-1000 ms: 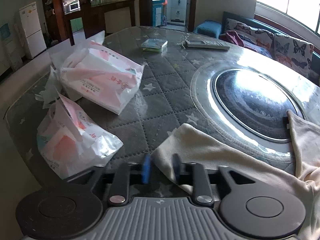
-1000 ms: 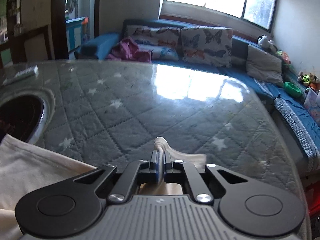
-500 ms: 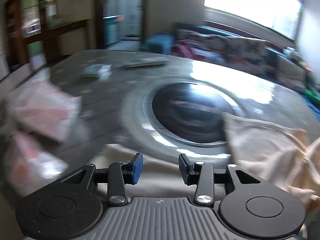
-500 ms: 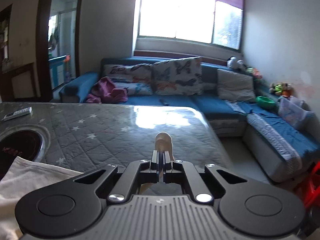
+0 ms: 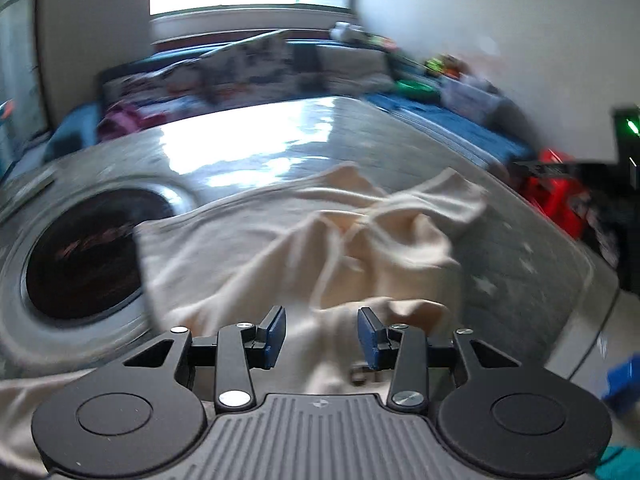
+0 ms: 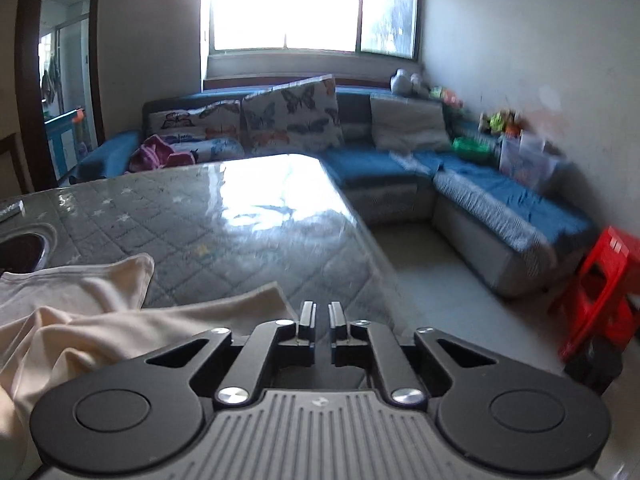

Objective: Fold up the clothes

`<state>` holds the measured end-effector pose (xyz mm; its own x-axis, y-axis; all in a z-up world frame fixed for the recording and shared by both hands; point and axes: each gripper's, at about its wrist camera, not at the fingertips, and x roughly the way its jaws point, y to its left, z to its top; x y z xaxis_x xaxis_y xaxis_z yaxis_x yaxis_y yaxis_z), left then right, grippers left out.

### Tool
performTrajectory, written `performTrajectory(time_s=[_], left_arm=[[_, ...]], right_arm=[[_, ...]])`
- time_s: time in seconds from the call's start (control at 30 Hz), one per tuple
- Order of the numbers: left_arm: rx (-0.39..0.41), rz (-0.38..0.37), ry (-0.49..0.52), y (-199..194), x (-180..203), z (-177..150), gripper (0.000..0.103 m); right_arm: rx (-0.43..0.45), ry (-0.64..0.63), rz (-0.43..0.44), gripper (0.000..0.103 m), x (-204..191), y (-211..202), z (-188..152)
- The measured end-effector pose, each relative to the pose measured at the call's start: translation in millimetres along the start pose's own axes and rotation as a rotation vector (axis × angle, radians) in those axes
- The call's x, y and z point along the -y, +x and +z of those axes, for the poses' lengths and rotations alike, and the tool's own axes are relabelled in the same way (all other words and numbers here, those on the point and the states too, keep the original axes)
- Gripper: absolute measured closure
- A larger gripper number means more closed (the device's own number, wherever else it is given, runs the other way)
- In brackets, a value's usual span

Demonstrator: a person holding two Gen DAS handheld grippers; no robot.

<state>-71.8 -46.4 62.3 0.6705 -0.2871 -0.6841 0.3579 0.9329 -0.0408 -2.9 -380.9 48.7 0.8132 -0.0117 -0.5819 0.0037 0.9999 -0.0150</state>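
Note:
A cream garment (image 5: 280,248) lies crumpled on the grey quilted table (image 5: 520,264), its bunched folds toward the table's right side. My left gripper (image 5: 322,336) hovers over the garment's near part, open, with its blue pads (image 5: 276,334) apart and nothing pinched between them. In the right wrist view the same garment (image 6: 100,320) lies at the lower left. My right gripper (image 6: 322,316) sits just right of the cloth's edge, near the table's corner. Its jaws are opening, a narrow gap shows, and no cloth is between them.
A round black cooktop (image 5: 80,256) is set into the table at the left, partly covered by the garment. The table edge (image 6: 360,224) drops to the floor on the right. A blue sofa (image 6: 400,168) and a red stool (image 6: 600,292) stand beyond.
The left gripper swung right, away from the tissue packs, and now faces the bunched garment. The right gripper let go of the cloth fold it pinched and its jaws parted.

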Motion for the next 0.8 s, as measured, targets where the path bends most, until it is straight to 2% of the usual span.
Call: performTrajectory(time_s=[0.13,0.3,0.43,0.53,0.6,0.63,0.8], left_arm=[[0.004,-0.019,0.115,5.0,23.8,0.0,0.06],[0.012,-0.103,0.158,1.5,39.1,0.6,0.06],[0.004,-0.135,0.18,4.7,51.2,-0.4,0.06],[0.023,-0.125,0.19,5.3,55.2,0.7,0.06],[0.039,-0.107,0.203,5.2,55.8,2.1,0.06],[0.048,-0.098,0.215,5.0,55.2,2.6,0.06],[0.049,-0.083,0.267,5.7,47.4,1.8,0.061]], right_arm=[[-0.049,0.003,0.025,0.082,-0.9,12.3,-11.8],[-0.083,0.012,0.045,0.07,-4.4,35.1,-17.8],[-0.097,0.027,0.049,0.069,-5.6,54.8,-18.7],[-0.095,0.034,0.058,0.072,-6.2,62.5,-20.8],[-0.086,0.035,0.071,0.089,-6.6,64.0,-21.0],[-0.083,0.036,0.074,0.093,-6.8,63.3,-20.5],[-0.057,0.041,0.064,0.095,-4.4,55.0,-17.8]])
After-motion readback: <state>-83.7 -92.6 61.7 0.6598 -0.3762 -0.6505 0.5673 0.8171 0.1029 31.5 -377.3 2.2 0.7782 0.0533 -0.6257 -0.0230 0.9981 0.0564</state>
